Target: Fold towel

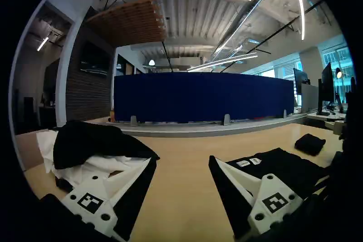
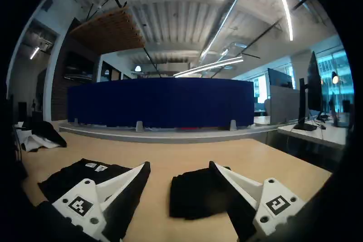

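You're holding both jaws wide, gripping nothing: a folded black towel (image 2: 195, 192) is lying between the right gripper (image 2: 179, 164) jaws, and a spread black towel (image 1: 281, 165) is lying beside the left gripper (image 1: 182, 158) on the tabletop (image 1: 190, 196).

Cool, even office light is seen in both views, with strong fisheye bending.

Light is given mainly by long ceiling strips (image 1: 300, 6) at one o'clock, which are blown out to plain white. Cyan-tinted daylight is admitted through windows (image 1: 339, 58) at three o'clock in the left gripper view. A soft sheen is laid on the wooden table (image 1: 190, 174), and only faint, diffuse shadows are cast there. The top of the blue partition (image 2: 159, 103) is bowed, and brightness is lost toward the rim all round. Folds in the black towel (image 2: 195, 192) at six o'clock are swallowed by darkness.
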The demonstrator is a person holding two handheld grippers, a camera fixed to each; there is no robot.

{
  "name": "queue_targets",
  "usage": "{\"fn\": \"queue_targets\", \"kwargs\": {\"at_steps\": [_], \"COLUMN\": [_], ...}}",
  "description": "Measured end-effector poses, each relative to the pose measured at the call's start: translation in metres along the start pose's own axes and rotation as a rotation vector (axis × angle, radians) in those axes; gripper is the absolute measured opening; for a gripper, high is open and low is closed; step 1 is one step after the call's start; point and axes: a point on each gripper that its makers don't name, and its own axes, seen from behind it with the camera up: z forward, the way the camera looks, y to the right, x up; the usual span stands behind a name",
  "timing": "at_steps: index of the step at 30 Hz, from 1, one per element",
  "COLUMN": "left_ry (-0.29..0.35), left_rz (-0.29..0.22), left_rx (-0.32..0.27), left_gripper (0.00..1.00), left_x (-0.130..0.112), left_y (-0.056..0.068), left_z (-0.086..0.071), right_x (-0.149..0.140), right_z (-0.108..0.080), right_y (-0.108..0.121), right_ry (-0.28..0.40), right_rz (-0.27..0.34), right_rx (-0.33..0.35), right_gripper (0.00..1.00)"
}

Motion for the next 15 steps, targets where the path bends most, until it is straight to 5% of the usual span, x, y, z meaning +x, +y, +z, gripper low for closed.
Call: {"fn": "queue_targets", "kwargs": {"at_steps": [15], "left_ry": [-0.013], "left_rz": [-0.029], "left_rx": [0.021], "left_gripper": [0.85], "left_x": [0.008], "left_y": [-0.006], "left_z": [0.004], "right_x": [0.011], "right_z": [-0.003], "right_y": [-0.003], "right_ry": [-0.022], "right_rz": [-0.046], "right_rx": [-0.012], "right_gripper": [1.0]}}
